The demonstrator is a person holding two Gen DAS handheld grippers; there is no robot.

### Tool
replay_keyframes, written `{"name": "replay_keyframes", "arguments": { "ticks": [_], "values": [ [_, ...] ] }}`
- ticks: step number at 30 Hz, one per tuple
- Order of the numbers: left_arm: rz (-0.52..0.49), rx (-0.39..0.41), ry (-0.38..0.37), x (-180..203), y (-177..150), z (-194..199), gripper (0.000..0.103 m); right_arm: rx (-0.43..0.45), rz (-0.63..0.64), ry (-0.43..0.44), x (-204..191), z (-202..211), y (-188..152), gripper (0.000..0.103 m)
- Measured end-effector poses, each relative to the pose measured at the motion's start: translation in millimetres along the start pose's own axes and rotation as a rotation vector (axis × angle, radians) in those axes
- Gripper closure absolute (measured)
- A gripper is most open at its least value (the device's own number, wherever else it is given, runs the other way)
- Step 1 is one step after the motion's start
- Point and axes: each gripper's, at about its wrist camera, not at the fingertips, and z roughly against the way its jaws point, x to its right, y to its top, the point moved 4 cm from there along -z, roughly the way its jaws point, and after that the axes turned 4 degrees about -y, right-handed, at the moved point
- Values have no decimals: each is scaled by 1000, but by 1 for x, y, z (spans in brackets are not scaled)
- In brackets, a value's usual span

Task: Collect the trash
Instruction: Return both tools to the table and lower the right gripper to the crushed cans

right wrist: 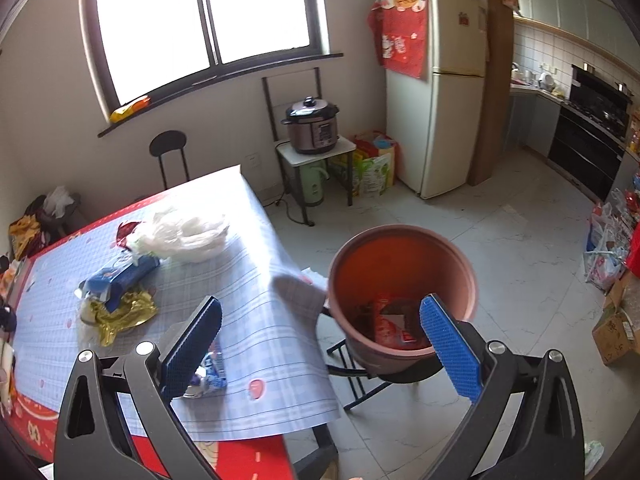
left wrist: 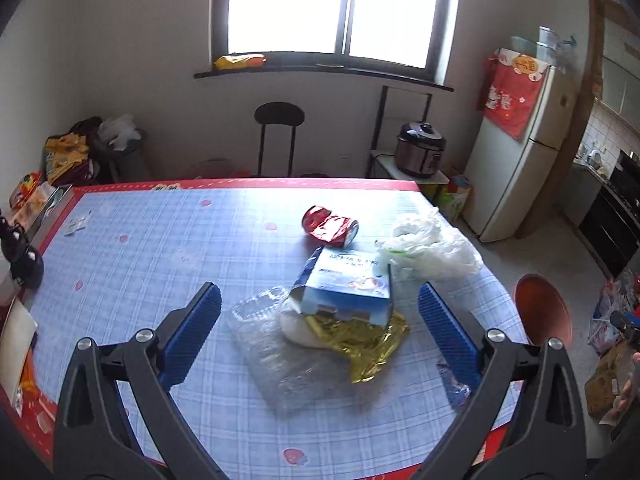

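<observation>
Blue pads sit closest, on two black claws. Left claw (left wrist: 320, 332) is wide apart and holds nothing. It hangs over a little heap of trash on the worktop (left wrist: 140, 248). Between its pads lie a clear plastic wrap (left wrist: 276, 356), a shiny gold wrapper (left wrist: 368, 344) and a blue and white box (left wrist: 346, 286) resting on top of the gold one. Past the box is a squashed red can (left wrist: 330, 226), and beside that a crumpled white plastic bag (left wrist: 430, 248).

Right claw (right wrist: 320, 340) is wide apart too, with nothing in it. Its left pad hangs over a small blue and white packet (right wrist: 210, 370) near the worktop's edge; I cannot tell if it touches. Its right pad is in front of a brown bucket (right wrist: 400, 256), which stands on a black stool just beside the worktop. Some red scraps (right wrist: 390, 326) already lie in the bucket.

A blue checked cloth with a red border covers the worktop. Around the room are a bright window (right wrist: 200, 12), a black chair (left wrist: 278, 136), a rice cooker (right wrist: 314, 126) on a small stand, a pale fridge (right wrist: 436, 88) with a red cloth, and a grey tiled floor (right wrist: 500, 240).
</observation>
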Motion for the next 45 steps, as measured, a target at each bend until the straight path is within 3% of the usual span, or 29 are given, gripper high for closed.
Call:
{"name": "replay_keyframes", "arguments": {
  "ticks": [6,12,16,19,25,34,45],
  "values": [
    [100,-40,74,-63,-37,5,6,-70,89,130,-79,-28,-26,5],
    [149,-82,84,-87,-68,3,6,-170,174,180,-136,-66,-67,6],
    [167,-117,67,-98,-81,-1,6,-296,174,199,-153,-95,-91,18],
    [175,-139,54,-105,-89,-6,6,-364,155,163,-155,-112,-105,23],
    [187,-178,26,-114,-96,-17,6,-411,142,104,-158,-121,-117,36],
    [154,-214,-24,-107,-96,-32,6,-425,177,25,-170,-125,-129,33],
    [145,-223,-51,-103,-92,-37,6,-437,196,-9,-178,-134,-135,31]
  ]
}}
